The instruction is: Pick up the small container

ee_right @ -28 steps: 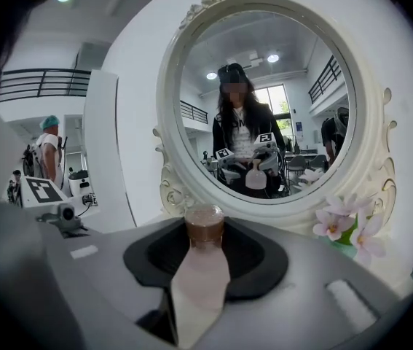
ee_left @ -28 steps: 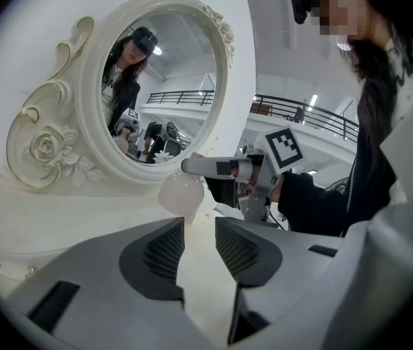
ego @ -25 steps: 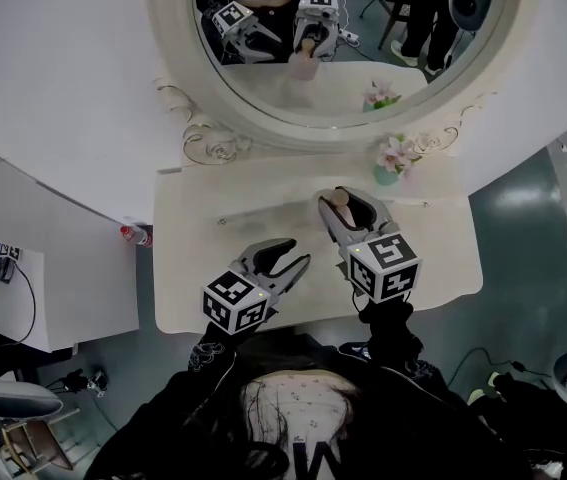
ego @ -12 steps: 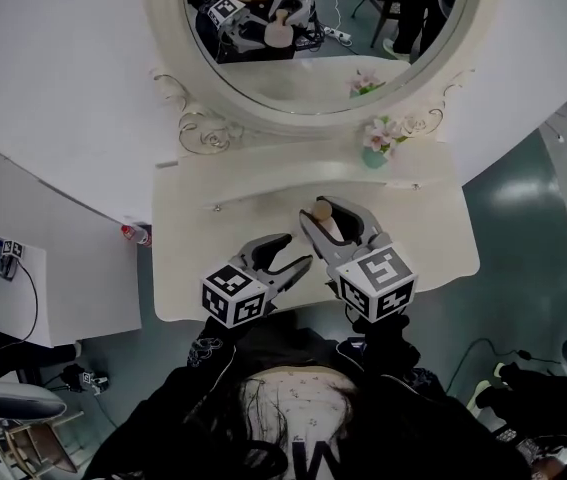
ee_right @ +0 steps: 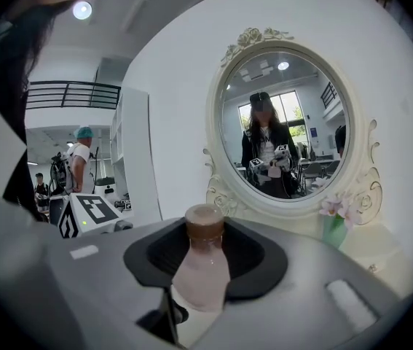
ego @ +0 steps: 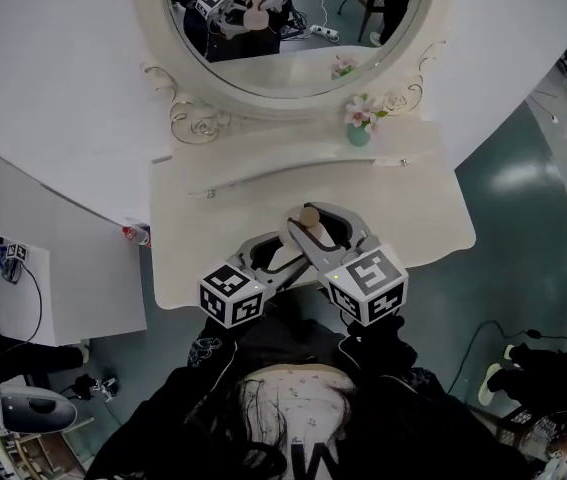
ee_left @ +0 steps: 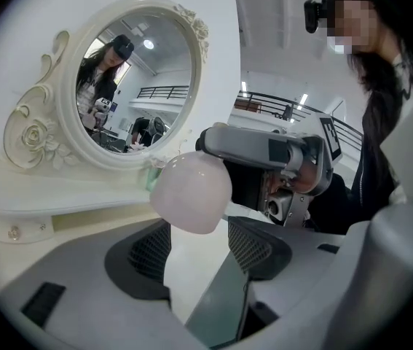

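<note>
A small pink bottle [ego: 313,230] with a brown cap stands upright between the right gripper's [ego: 317,218] jaws, which are shut on it above the white vanity table [ego: 423,218]. In the right gripper view the bottle [ee_right: 201,272] fills the gap between the dark pads. The left gripper [ego: 281,254] sits just left of it, jaws opening, tips close to the bottle. In the left gripper view the bottle's rounded bottom [ee_left: 190,192] hangs just beyond the left gripper [ee_left: 200,243], and the pads do not touch it.
An oval mirror [ego: 293,28] in an ornate white frame backs the table. A small vase of pink flowers [ego: 359,128] stands at the back right. A red-and-white object [ego: 135,235] lies on the floor left of the table. A person [ee_right: 79,159] stands far off.
The right gripper with the bottle has drawn back toward the table's front edge and the left gripper. The left jaws have spread wider and now sit beside the bottle.
</note>
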